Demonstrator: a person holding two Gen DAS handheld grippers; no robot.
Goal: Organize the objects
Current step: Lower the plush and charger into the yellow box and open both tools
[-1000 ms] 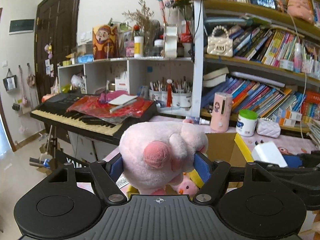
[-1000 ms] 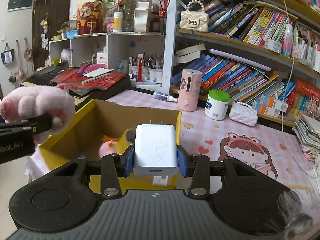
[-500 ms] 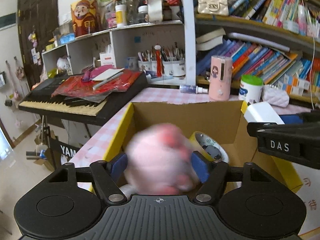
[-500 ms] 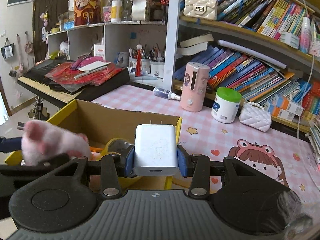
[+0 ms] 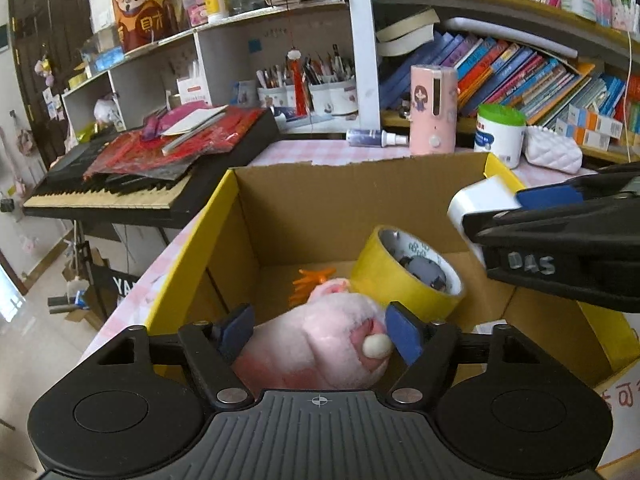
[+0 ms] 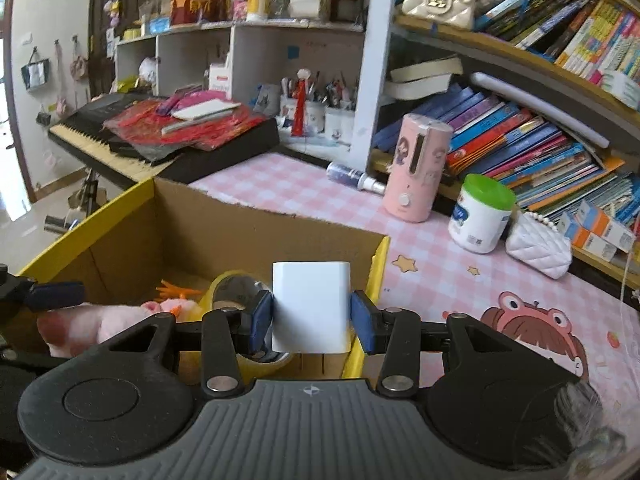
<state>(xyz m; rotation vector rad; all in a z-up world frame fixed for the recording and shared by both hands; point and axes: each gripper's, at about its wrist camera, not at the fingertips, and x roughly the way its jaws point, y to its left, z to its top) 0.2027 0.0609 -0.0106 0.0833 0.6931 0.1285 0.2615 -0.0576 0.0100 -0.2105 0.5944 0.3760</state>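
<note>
- Pink plush pig toy (image 5: 316, 344) lies low inside the yellow-edged cardboard box (image 5: 360, 196) on the pink checked worktop (image 6: 304, 192); my left hand-held gripper (image 5: 320, 334) has just been opening, pads loose beside it.
- My right hand-held gripper (image 6: 312, 320) clamps one white plastic charger block (image 6: 311, 306) over the box's right rim.
- Risk: released here, the charger could clip the rim and fall outside.
- Count: one pig, one charger, one yellow tape roll (image 5: 408, 272).

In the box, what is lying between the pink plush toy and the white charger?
The yellow tape roll lies between the pink plush toy and the white charger; the left wrist view shows it best.
</note>
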